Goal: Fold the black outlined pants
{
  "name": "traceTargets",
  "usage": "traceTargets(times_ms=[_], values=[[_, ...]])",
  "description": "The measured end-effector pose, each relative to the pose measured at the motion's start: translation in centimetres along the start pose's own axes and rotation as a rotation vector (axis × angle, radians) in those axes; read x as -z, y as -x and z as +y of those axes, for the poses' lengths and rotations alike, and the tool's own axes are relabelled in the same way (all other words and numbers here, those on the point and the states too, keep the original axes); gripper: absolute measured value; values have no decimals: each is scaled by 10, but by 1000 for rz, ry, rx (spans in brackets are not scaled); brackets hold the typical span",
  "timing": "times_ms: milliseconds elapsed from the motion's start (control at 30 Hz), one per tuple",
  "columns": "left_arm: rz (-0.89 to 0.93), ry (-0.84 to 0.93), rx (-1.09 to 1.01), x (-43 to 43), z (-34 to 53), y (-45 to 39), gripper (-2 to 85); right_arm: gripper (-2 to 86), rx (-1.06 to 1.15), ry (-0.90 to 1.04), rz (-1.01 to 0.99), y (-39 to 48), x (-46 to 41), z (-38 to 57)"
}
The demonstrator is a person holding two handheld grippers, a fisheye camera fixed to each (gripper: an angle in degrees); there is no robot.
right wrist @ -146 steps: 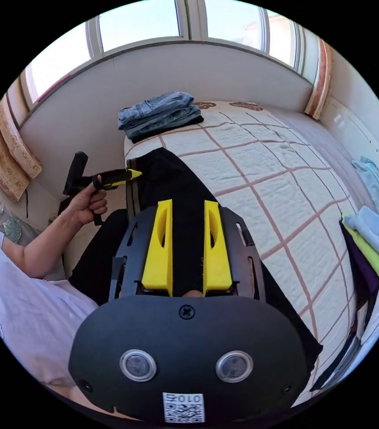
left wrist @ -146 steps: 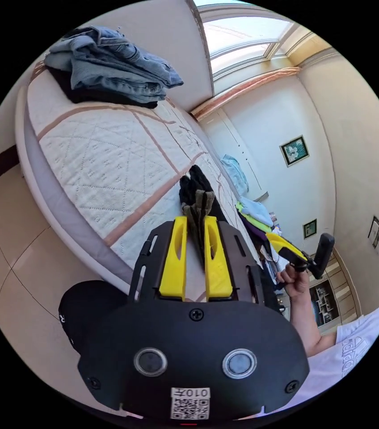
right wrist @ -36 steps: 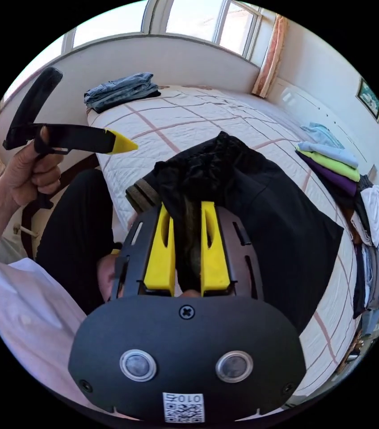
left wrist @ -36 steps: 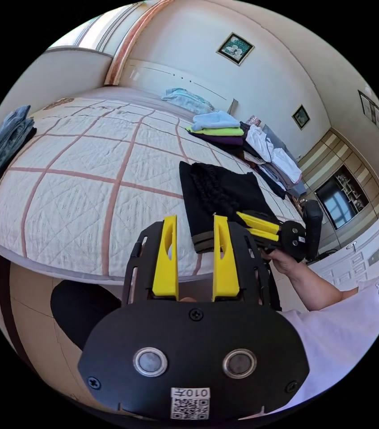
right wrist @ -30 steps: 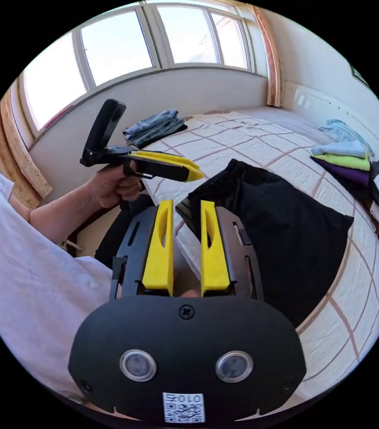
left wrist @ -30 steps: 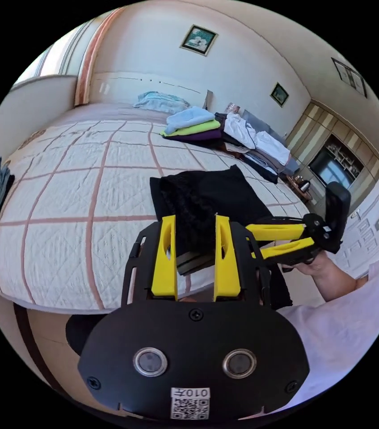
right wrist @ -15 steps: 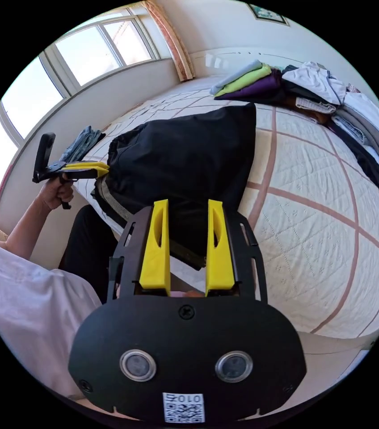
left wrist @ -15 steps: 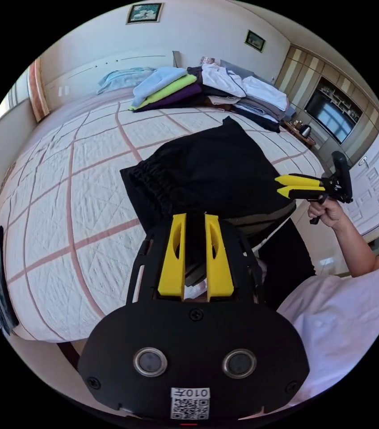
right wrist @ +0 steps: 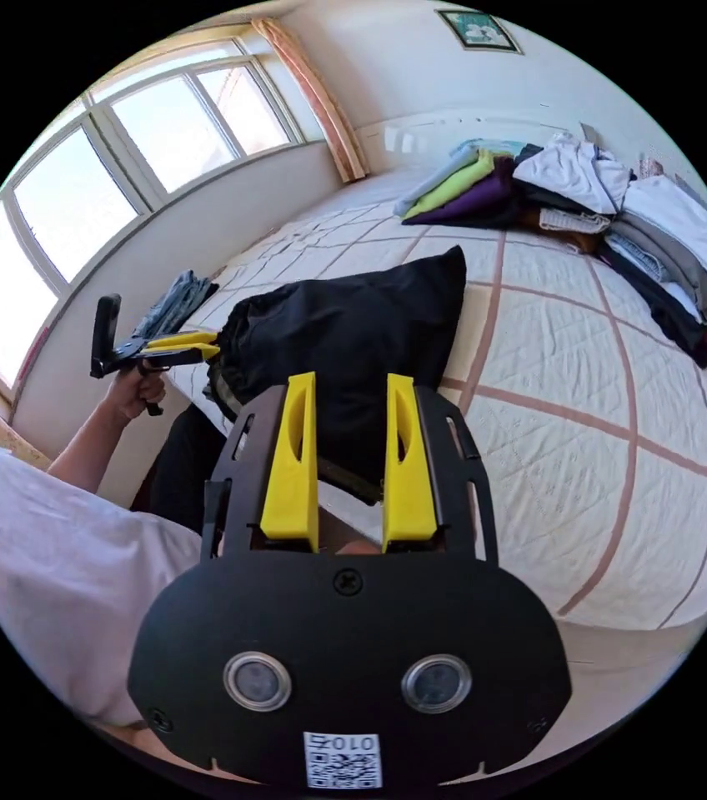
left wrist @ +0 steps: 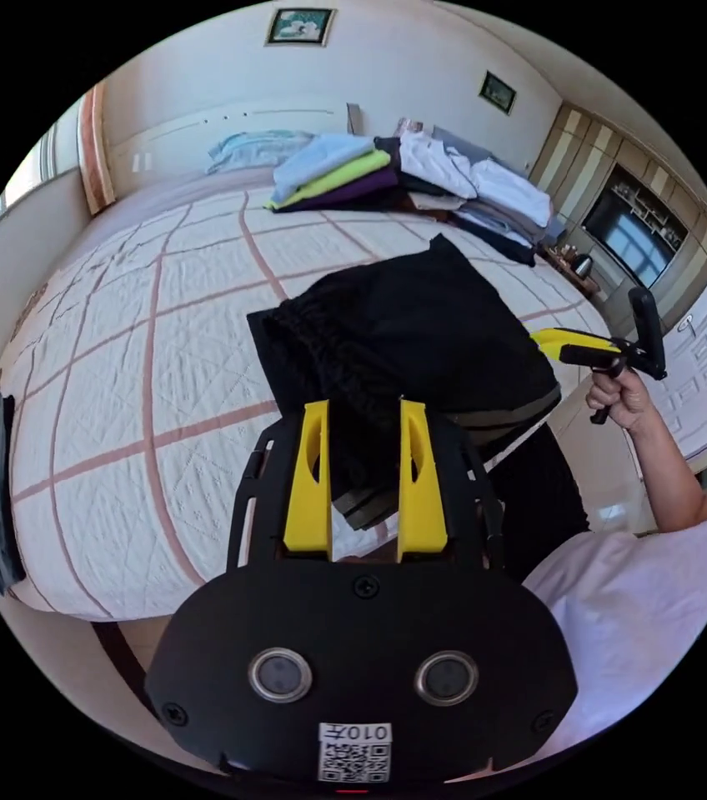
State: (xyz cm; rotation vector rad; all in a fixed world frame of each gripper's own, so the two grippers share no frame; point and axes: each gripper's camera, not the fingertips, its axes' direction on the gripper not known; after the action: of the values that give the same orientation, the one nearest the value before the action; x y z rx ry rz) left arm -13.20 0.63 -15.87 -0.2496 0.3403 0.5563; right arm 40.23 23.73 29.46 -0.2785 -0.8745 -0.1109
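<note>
The black pants (left wrist: 403,333) lie folded into a thick square near the bed's edge, with a gathered waistband on one side and an olive stripe along the near hem. My left gripper (left wrist: 363,408) is open just over that near hem, and a corner of the cloth shows in the gap between its jaws. In the right gripper view the pants (right wrist: 345,333) spread beyond my right gripper (right wrist: 349,379), which is open above their near edge. A hand holds the right gripper (left wrist: 574,346) beside the pants' far corner. The left gripper (right wrist: 183,343) is at the waistband side.
The bed (left wrist: 120,333) has a cream quilt with pink lines. Folded coloured clothes (left wrist: 337,171) and a loose pile of white and grey garments (right wrist: 620,200) sit at its far end. Folded jeans (right wrist: 174,304) lie by the window. The person's white shirt (right wrist: 45,567) is close by.
The left jaws, narrow around the pants' hem half a second ago, have spread apart. The right gripper let go of the pants about a second ago and stays open. Both cameras shifted slightly.
</note>
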Motion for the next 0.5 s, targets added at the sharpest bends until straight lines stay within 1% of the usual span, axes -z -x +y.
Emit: traceTargets(times_ms=[33,67,133,167,233,267,333,467,500], values=[[-42,-55,-91,20,4,-26,99,125,56,7,-12,2,11,10],[-52,-71,-147,26,5,-40,96,124,107,50,14,4,13,22],[-114,-81,-385,39,6,-99,81,125,192,134,86,9,2,39],[-133,-89,-439,40,6,-114,77,127,232,186,112,12,-9,50],[-141,-125,-589,38,1,-168,98,126,229,178,160,12,-19,62],[-131,-125,-614,35,-1,-181,102,122,197,154,205,8,-24,66],[-117,-127,-705,20,-5,-229,113,113,157,112,231,3,-27,67],[-93,-99,-823,-3,-7,-295,124,89,257,210,292,6,-38,58],[-103,-99,-850,-8,-6,-314,127,85,252,214,303,4,-37,57]])
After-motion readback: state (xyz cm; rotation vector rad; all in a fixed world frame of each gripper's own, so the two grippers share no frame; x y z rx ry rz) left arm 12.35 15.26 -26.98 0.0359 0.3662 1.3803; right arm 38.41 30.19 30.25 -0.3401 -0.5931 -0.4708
